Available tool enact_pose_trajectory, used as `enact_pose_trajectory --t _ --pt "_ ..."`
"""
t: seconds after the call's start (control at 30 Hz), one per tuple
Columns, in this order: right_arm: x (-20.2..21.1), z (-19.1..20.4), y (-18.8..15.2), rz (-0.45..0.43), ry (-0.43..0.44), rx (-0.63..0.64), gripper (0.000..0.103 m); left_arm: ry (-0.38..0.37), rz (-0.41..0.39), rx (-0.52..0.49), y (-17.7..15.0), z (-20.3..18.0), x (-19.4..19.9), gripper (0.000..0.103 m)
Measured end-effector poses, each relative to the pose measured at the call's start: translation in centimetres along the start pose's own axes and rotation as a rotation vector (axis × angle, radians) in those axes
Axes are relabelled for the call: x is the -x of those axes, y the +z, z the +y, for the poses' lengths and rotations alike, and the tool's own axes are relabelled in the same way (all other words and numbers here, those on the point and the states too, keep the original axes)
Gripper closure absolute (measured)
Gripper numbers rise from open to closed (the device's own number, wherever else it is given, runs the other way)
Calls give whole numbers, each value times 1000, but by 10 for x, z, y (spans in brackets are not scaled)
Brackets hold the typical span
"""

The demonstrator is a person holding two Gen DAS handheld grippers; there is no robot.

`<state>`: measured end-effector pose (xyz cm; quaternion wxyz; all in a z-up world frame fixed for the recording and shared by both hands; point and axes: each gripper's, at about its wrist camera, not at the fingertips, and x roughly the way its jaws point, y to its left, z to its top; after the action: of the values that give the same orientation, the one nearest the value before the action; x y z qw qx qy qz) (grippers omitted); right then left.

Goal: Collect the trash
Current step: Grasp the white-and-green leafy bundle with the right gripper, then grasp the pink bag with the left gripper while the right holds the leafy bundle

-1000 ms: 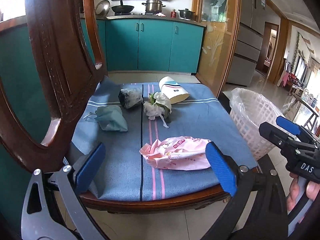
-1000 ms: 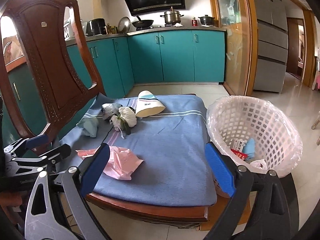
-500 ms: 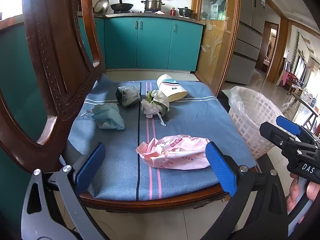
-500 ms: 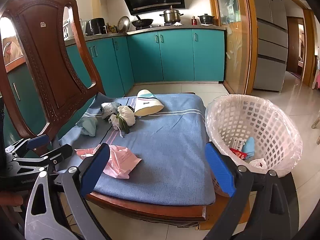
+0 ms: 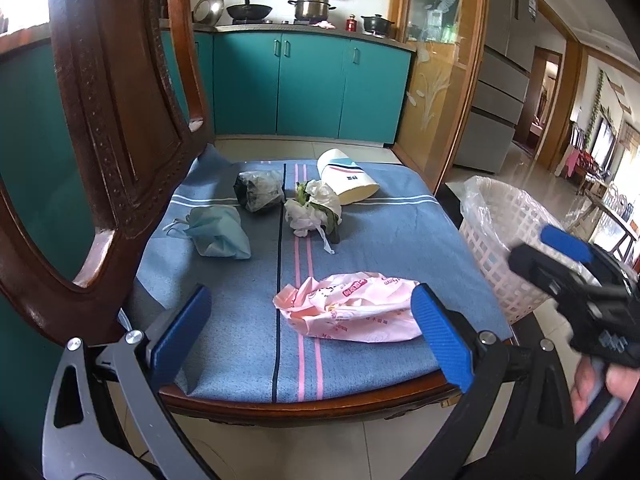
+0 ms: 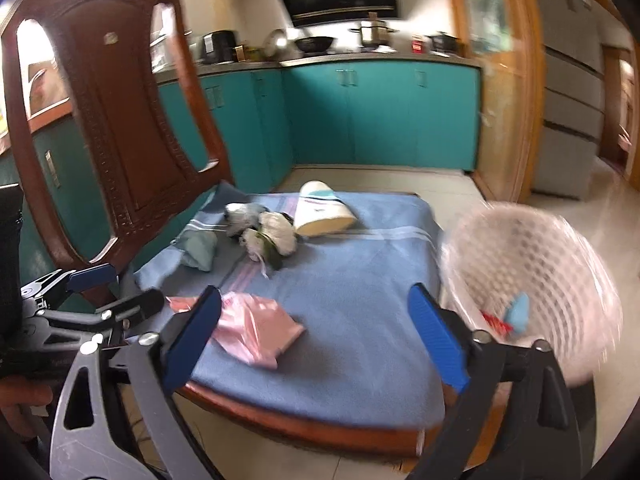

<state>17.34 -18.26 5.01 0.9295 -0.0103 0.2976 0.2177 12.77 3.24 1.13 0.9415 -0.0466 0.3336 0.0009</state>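
Observation:
Trash lies on a blue cloth (image 5: 380, 248) over a wooden chair seat: a pink plastic bag (image 5: 352, 312) nearest me, a teal face mask (image 5: 220, 232), a dark wrapped lump (image 5: 258, 190), a white crumpled bundle (image 5: 316, 208) and a paper cup (image 5: 346, 182) on its side. My left gripper (image 5: 308, 328) is open, its right pad beside the pink bag. My right gripper (image 6: 316, 332) is open and empty above the seat's front edge, with the pink bag (image 6: 256, 328) by its left pad. A white mesh trash basket (image 6: 532, 288) stands right of the chair.
The tall carved chair back (image 5: 108, 120) rises at the left. Teal kitchen cabinets (image 5: 308, 84) stand behind, a wood-framed glass door (image 5: 436, 72) at the right. The basket (image 5: 504, 240) holds a few scraps. The floor is tiled.
The right gripper has swung left, away from the basket toward the seat; its view is blurred by motion. The left gripper has edged closer to the pink bag. Both stay open.

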Motion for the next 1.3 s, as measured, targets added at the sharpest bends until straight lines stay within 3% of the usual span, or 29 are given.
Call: enact_pose_trajectory --t 0.1,0.3,0.4,0.73,0.83,0.97,1.3 --pt "-31 6 20 64 48 69 39 0 -6 11 2 3 1 4" --pt "-119 40 33 232 80 247 55 12 6 26 2 10 -5 4" --pt "-155 49 29 291 88 269 63 13 11 29 2 13 -8 4" --pt "-200 59 37 345 128 255 83 -5 19 34 3 18 -11 4" --pt "-208 60 35 369 122 258 96 -10 20 41 3 19 -12 4" --pt "-202 56 38 343 124 238 100 -7 20 42 4 20 -12 4" --pt "-139 15 82 108 238 17 100 -1 46 24 2 15 -22 4"
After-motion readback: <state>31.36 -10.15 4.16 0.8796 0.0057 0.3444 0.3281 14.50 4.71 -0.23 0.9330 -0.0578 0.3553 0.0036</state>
